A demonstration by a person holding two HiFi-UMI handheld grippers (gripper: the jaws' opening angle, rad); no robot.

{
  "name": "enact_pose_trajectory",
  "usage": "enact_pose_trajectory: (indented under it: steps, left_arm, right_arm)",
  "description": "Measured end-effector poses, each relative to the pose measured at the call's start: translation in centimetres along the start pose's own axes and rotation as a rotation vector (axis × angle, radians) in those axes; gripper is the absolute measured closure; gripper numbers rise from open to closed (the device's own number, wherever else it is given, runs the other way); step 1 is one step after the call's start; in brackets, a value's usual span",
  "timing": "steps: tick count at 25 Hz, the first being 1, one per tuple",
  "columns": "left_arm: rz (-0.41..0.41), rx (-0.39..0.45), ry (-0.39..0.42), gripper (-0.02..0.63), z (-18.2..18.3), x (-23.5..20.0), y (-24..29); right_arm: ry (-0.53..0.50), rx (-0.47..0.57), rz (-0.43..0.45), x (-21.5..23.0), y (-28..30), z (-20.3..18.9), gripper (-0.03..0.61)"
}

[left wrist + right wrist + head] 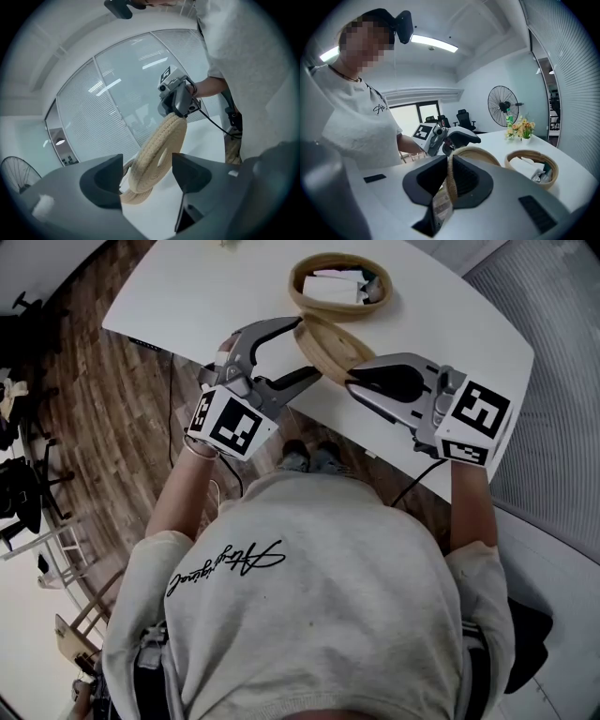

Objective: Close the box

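A round woven box [298, 292] with white packets inside stands open at the far side of the white table [187, 287]. Its woven lid [330, 345] hangs tilted just in front of the box, above the table. My right gripper [352, 382] is shut on the lid's near rim; in the right gripper view the rim [473, 154] runs edge-on between the pads of that gripper [451, 176]. My left gripper [307, 349] stands open at the lid's left edge. In the left gripper view the lid [157, 157] sits ahead between the spread jaws of that gripper [146, 176], untouched.
A small vase of flowers [521, 127] stands on the table's far end, with a standing fan [502, 105] behind it. The table's near edge runs just under both grippers, wooden floor [112, 409] beyond it to the left.
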State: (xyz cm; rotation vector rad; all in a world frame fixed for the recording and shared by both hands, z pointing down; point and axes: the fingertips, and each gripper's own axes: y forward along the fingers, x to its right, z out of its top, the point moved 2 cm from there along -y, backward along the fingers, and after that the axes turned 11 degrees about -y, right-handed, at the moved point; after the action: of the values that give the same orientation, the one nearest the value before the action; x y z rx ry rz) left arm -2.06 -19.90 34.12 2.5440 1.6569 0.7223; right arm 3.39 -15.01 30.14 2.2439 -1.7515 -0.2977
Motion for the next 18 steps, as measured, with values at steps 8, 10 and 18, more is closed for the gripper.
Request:
enact_pose_trajectory:
  steps: [8, 10, 18]
  left_arm:
    - [-0.037, -0.031, 0.126, 0.434, -0.3, 0.3, 0.2]
    - [-0.031, -0.038, 0.134, 0.448, -0.6, 0.2, 0.1]
    - [-0.047, -0.064, 0.157, 0.491, -1.1, 0.2, -0.2]
  right_arm:
    - [0.002, -0.034, 0.050, 0.1, 1.0, -0.2, 0.540]
    - [0.005, -0.036, 0.054, 0.1, 1.1, -0.3, 0.540]
    - [-0.040, -0.016, 0.008, 0.7, 1.0, 0.2, 0.528]
